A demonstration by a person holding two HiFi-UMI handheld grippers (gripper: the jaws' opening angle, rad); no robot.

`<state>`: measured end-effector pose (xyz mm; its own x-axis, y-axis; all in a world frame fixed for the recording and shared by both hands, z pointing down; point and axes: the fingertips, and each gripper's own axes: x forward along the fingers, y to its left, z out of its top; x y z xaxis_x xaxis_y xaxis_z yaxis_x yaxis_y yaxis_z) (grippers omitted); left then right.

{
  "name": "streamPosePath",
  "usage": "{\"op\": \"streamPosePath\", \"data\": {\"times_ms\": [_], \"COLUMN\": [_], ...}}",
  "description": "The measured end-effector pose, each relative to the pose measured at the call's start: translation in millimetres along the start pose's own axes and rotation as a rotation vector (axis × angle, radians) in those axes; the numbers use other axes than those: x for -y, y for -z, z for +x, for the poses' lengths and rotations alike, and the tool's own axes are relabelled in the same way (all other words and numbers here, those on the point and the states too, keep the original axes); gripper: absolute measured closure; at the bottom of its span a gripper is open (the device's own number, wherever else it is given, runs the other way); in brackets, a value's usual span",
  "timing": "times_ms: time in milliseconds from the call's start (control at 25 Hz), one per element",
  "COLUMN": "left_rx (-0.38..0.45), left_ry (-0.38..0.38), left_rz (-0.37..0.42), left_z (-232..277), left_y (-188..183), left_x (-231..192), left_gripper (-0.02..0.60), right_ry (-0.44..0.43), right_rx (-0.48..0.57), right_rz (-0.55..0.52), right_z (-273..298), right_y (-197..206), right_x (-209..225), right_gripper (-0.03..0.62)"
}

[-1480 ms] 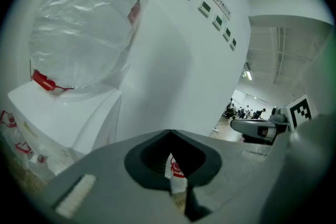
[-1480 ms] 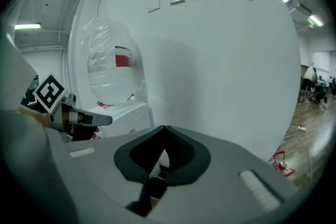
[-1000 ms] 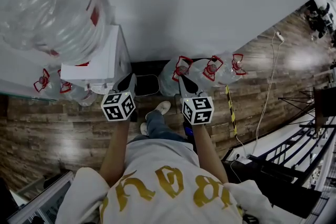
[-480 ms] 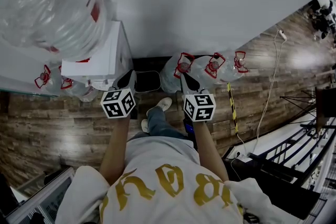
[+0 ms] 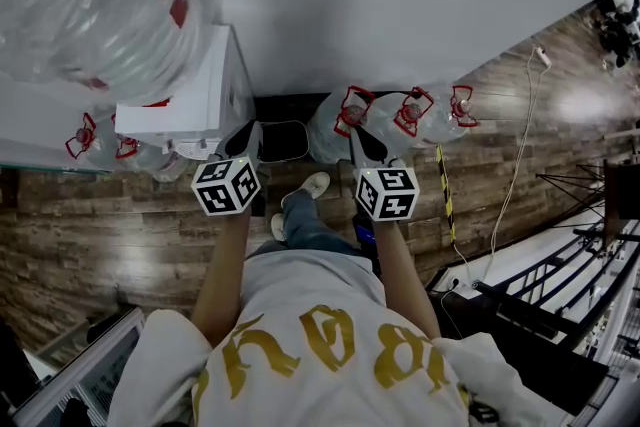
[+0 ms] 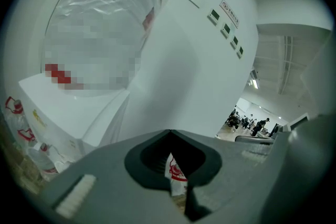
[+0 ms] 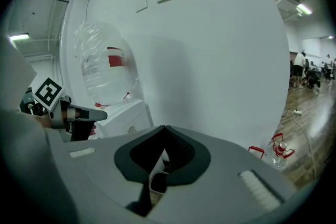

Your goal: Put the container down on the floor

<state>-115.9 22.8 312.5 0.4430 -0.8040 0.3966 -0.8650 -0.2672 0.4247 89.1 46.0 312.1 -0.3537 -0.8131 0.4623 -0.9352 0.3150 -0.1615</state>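
From the head camera: looks down on the left tongs (image 5: 247, 137) and the right tongs (image 5: 361, 143), both held out ahead of a white shirt (image 5: 310, 315) and pointed toward the wall (image 5: 400, 5). Finds the container (image 5: 340, 123), a clear jug with a red handle, upright on the wooden floor (image 5: 120, 235) against the wall, just beyond the right tongs and apart from both. Takes in two more jugs (image 5: 430, 115) beside it, a dark bin (image 5: 283, 143) between the two tongs, and a white dispenser (image 5: 185, 115) with a large bottle (image 5: 95, 5) on top, just beside the left tongs.

From the left gripper view: shows the left tongs (image 6: 169, 132) closed, tips pressed together, gripping nothing and touching nothing. Leaves only an oval gap behind the tips, with a red-handled jug (image 6: 176, 171) on the floor seen through it. Fills the upper left with the dispenser (image 6: 68, 107) and its large bottle (image 6: 105, 8).

From the right gripper view: shows the right tongs (image 7: 165, 127) likewise closed tip to tip and empty. Catches the left tongs (image 7: 97, 112) at the left edge, in front of the dispenser (image 7: 126, 115), and more red-handled jugs (image 7: 278, 150) on the floor at the right.
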Motion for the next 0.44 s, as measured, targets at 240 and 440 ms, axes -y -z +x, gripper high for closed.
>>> {"op": "streamPosePath", "data": {"times_ms": [240, 440], "left_rx": [-0.019, -0.012], "left_ry": [0.002, -0.001], "left_rz": [-0.017, -0.028], "left_z": [4, 12], "left_y": [3, 1], "left_x": [-4, -9], "left_gripper": [0.58, 0.58], "right_ry": [0.022, 0.023], "right_rx": [-0.005, 0.002], "right_rz": [0.023, 0.025], "right_z": [1, 10], "right_y": [1, -3], "right_x": [11, 18], "right_gripper": [0.566, 0.566]}}
